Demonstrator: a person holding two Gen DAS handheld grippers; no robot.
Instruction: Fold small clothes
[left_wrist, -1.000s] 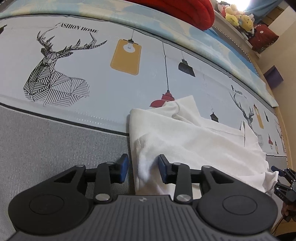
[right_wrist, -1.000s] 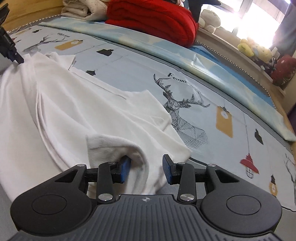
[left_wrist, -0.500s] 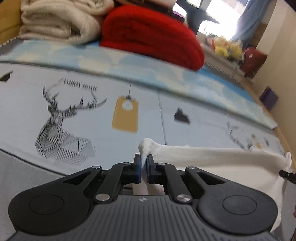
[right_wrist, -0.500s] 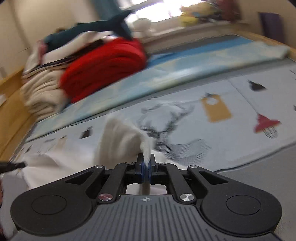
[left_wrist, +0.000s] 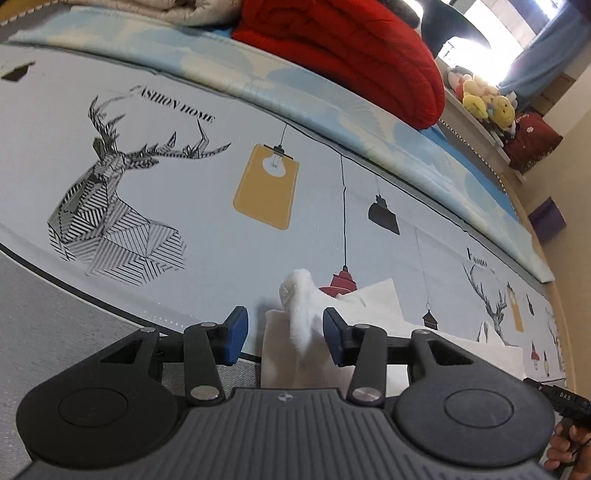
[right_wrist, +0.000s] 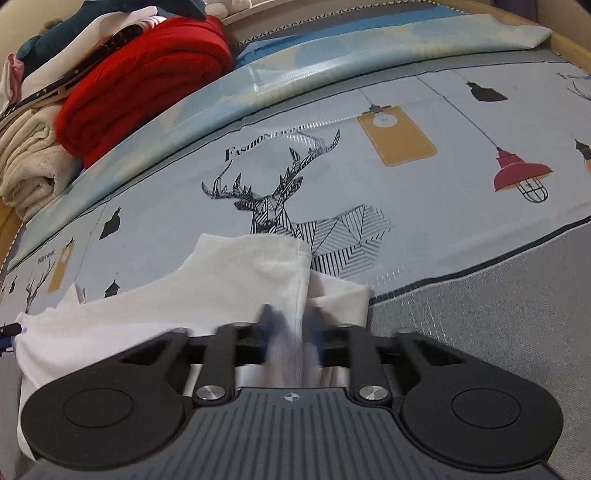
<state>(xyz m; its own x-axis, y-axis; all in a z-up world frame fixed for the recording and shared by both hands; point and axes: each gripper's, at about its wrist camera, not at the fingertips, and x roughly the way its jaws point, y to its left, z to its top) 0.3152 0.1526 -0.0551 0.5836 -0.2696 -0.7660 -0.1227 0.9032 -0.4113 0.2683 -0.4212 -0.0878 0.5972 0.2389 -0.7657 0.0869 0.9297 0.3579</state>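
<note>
A small white garment (left_wrist: 373, 310) lies folded over on the printed bed sheet (left_wrist: 184, 206). In the left wrist view my left gripper (left_wrist: 282, 334) is open; a bunched corner of the garment (left_wrist: 299, 306) stands loose between its blue pads, touching neither. In the right wrist view the garment (right_wrist: 207, 280) spreads to the left, and my right gripper (right_wrist: 291, 328) is blurred with its pads apart around a fold of the cloth. The other gripper's tip shows at the far left edge (right_wrist: 7, 330).
A red quilt (left_wrist: 343, 48) and cream blankets (right_wrist: 26, 166) are stacked at the back of the bed beside a light blue cover (left_wrist: 332, 110). Plush toys (left_wrist: 484, 99) sit on a ledge. A grey mat (right_wrist: 498, 295) runs along the bed's near edge.
Both grippers were shut on the garment's corners and holding them up; now both have lowered toward the bed and opened, and the cloth has dropped folded onto itself.
</note>
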